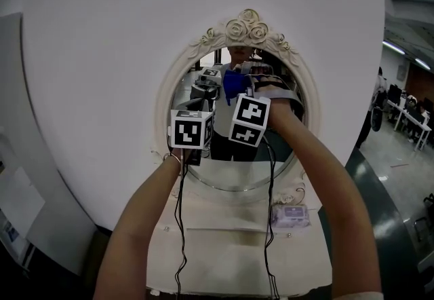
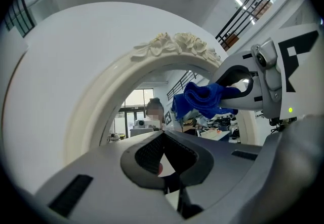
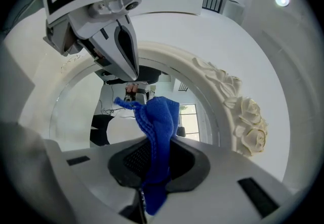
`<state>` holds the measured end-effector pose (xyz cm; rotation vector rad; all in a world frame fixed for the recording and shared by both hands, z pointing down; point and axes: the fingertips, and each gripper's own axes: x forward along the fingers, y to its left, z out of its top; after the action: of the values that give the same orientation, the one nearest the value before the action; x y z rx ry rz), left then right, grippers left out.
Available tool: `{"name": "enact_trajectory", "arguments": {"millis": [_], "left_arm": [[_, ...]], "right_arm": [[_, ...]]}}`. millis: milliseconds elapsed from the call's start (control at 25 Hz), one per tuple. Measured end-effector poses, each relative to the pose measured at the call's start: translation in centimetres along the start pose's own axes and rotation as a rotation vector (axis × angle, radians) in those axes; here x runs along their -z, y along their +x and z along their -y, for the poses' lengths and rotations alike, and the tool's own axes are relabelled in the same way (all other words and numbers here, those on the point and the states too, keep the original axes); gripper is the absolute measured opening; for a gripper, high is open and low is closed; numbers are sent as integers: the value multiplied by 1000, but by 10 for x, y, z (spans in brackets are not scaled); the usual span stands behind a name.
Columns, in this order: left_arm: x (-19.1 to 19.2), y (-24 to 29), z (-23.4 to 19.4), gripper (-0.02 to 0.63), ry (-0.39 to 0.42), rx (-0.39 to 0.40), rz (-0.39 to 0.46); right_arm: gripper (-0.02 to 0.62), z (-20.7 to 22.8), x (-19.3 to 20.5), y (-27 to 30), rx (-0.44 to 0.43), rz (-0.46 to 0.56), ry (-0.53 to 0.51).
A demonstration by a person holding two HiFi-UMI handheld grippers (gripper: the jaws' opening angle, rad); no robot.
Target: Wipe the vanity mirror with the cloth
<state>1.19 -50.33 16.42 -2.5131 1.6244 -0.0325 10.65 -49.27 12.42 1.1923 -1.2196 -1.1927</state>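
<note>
**A:** Start at the right gripper point(image 3: 154, 163). Its jaws are clamped on the blue cloth point(image 3: 159, 124), and a bunched fold stands out past the tips.

**B:** And the other one?

**A:** The left gripper point(image 2: 165, 163) has its jaws pressed together with nothing between them. It sits just beside the right gripper, a little lower and to the left in the head view.

**B:** So where's the cloth relative to the glass?

**A:** The vanity mirror point(image 1: 230, 173) lies straight ahead of the right jaws, and the cloth's free end points at it. That puts the cloth high on the oval, just under the rose crest point(image 1: 247, 28). I can't tell whether the fabric is actually touching the glass or is just off it.

**B:** Which hand leads, then?

**A:** The right, I'd say, since it's nearer the glass and it carries the cloth. The oval's long axis runs up and down, and most of the bare glass lies below the cloth. The next stroke probably needs to press in and travel downward or across.
</note>
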Motion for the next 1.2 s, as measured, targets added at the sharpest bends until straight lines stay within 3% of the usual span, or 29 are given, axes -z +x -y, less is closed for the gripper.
{"name": "enact_trajectory", "arguments": {"millis": [400, 680, 1200], "left_arm": [[95, -2, 12, 3, -14, 8, -140], [133, -8, 21, 5, -18, 1, -135], [232, -22, 30, 5, -87, -3, -250]], "right_arm": [[66, -70, -3, 4, -55, 2, 12], [66, -123, -6, 5, -104, -22, 64], [66, -238, -16, 5, -241, 1, 80]]}}
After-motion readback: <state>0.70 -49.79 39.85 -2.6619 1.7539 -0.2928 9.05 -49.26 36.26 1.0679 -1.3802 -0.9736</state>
